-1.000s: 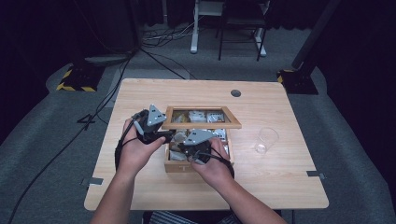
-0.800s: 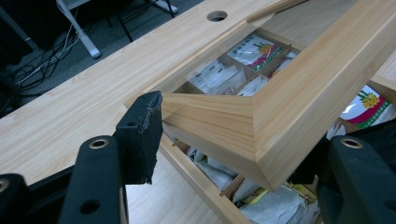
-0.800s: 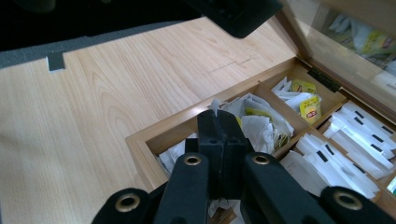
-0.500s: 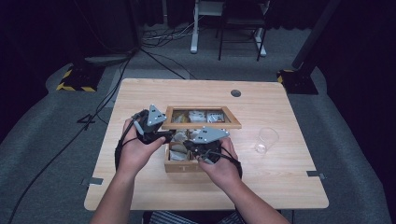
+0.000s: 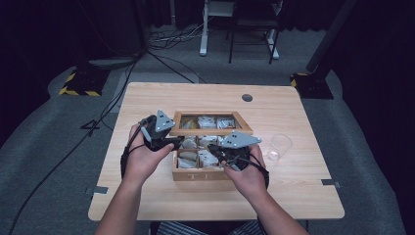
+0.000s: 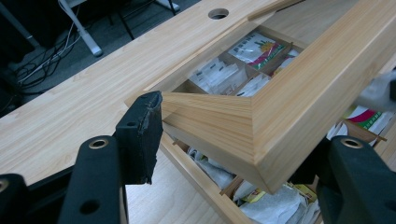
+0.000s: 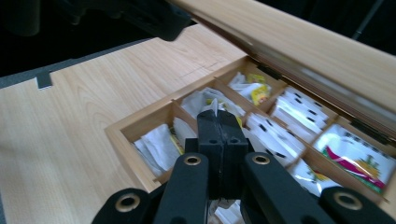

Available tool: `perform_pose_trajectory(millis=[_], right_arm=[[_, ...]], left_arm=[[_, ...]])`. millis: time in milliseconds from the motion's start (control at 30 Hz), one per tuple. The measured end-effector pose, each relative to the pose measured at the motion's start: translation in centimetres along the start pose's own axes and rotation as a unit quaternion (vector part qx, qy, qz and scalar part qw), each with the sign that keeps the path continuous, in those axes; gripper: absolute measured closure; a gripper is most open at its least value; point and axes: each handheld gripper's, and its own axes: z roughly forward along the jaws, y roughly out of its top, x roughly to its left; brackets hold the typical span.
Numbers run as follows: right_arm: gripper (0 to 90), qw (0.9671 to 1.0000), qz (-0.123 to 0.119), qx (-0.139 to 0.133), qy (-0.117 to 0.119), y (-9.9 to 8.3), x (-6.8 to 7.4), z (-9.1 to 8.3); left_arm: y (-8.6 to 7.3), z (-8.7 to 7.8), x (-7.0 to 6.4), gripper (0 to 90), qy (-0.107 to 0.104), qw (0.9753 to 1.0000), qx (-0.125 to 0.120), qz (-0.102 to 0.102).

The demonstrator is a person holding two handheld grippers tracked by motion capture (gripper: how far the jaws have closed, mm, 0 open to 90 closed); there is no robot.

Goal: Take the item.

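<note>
Item: wooden tea box point(image 5: 198, 174), light pine, rectangular, divided by thin slats into compartments stocked with paper tea packets, mostly white, some printed green, red and yellow. It stands on the table point(image 5: 147, 105) near its middle, with a clear plastic cup point(image 5: 279, 147) on the table well to the box's right.

Lid point(image 5: 212, 128): a broad mitred wooden frame around a see-through pane, hinged along the box's far edge and raised at a tilt over the compartments.

Left gripper point(image 5: 169, 143): at the box's left side. Its jaws stand apart around the near-left corner of the lid point(image 6: 233, 126), one pad point(image 6: 140, 135) against the corner's outer edge, the other jaw under the frame's front rail; the lid rests between them.

Right gripper point(image 5: 220, 152): over the box's front compartments, jaws pressed together on a white tea packet point(image 7: 213, 106), whose top edge pokes out above the fingertips.

View notes: the right gripper view alone shows the pinched packet and the open compartments point(image 7: 285, 123) under the lid's underside. The left gripper view alone shows the mitre joint and the packets seen through the pane. The high view gives the box's place on the table and both hands.
</note>
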Motion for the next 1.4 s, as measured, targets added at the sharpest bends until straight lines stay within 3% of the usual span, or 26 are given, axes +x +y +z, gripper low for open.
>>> perform_pose_trajectory(millis=[700, 1400], right_arm=[[90.0, 0.9973, 0.038, -0.012, -0.061, -1.9, -4.0, -4.2], [90.0, 0.9885, 0.087, -0.01, -0.123, -4.4, -8.4, -7.0]], left_arm=[[0.0, 0.1, 0.0, 39.7, 0.0, 1.0, 0.0, 0.0], [-0.2, 0.2, 0.1, 39.6, -0.003, 1.0, 0.003, -0.001]])
